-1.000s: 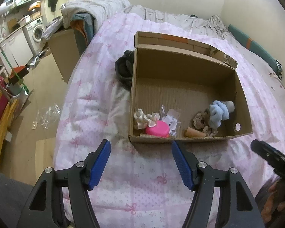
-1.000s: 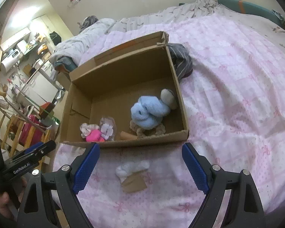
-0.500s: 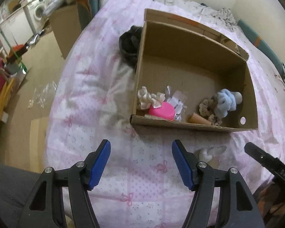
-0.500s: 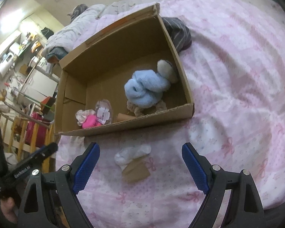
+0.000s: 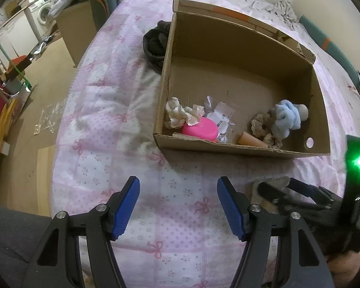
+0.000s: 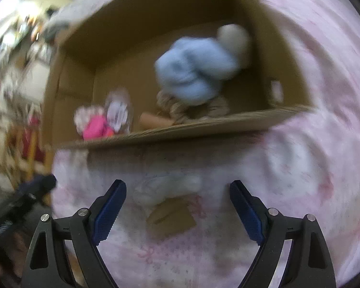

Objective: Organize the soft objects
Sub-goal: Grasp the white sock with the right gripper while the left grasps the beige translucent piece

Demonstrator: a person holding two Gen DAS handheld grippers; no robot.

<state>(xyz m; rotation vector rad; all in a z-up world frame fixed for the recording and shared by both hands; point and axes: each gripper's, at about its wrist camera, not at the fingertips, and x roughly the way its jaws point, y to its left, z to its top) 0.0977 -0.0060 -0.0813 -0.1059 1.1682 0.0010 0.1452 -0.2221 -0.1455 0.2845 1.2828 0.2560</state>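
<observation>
Cardboard box (image 5: 237,76) fills the centre and upper right of the left view and sits on the pink quilt (image 5: 103,124). Already in it, all along the near wall: blue plush (image 5: 285,117), beige scrunchie (image 5: 260,126), pink disc (image 5: 200,129), cream ruffled piece (image 5: 178,115), a clear packet with a label (image 5: 220,117), and a tan cone (image 5: 250,140). So most of the sorting looks done.

Left to do: one white soft piece on a card tag (image 6: 168,199), lying on the quilt outside the box, just in front of the near wall. In the right view it's lower centre, between my right fingers (image 6: 110,206); that view is blurred, so I can't read detail. A dark bundle (image 5: 156,40) sits against the box's outer left wall; can't tell if it counts.

Right gripper (image 6: 177,210): jaws apart, either side of the white piece, not pressing on it. In the left view this gripper is at lower right.
Left gripper (image 5: 178,208): jaws apart, nothing between them, over bare quilt at bottom centre.

My read: last item about to be picked, then dropped in the box.
</observation>
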